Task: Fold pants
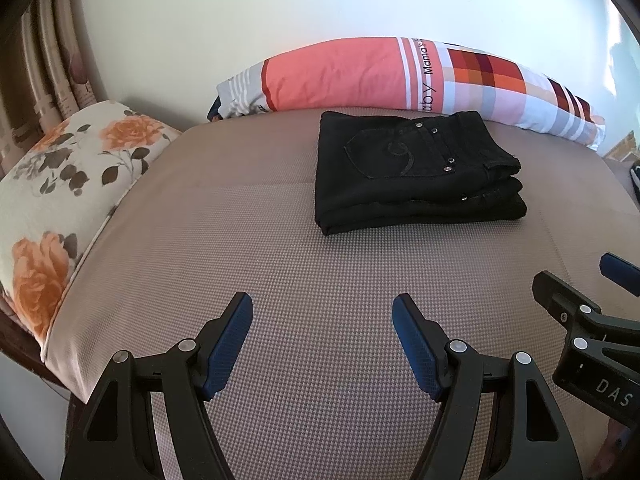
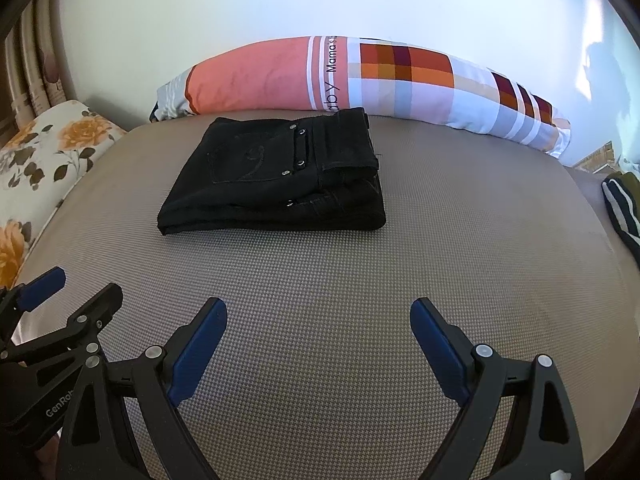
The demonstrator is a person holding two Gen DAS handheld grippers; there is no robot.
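Nearest the lens: left gripper (image 1: 322, 306), blue pads spread wide, nothing betw. them, poised over bare mattress cover; right gripper (image 2: 319, 310) likewise wide and empty, alongside it. Each shows at the edge of the other's view, so the two sit close together, side by side.

Mid-ground: taupe woven mattress cover (image 1: 280, 264), flat, w/ no cloth near the pads.

Beyond: black jeans (image 1: 416, 176), folded into a compact stacked rectangle, back pocket and rivets uppermost, waistband end toward the right. Stack lies well apart from both grippers, just in front of the long patchwork bolster (image 1: 400, 76), near but not clearly touching it.

Far left: floral pillow (image 1: 60, 184) at the bed's edge. Far right: dark striped garment (image 2: 620, 208), only partly in view.

Judgement: fold looks complete; only tidying or withdrawal seems left.

Risks from here:
- Re-gripping the top layer only → layers shear, stack opens up. Cause: stiff, thick denim w/ several plies.
- Pushing the stack from the front → it slides into the bolster and skews.
- Low pass w/ open pads → a finger catches the belt loop or waistband edge, lifting a ply.
- Grippers close together → may knock each other if both reach in.
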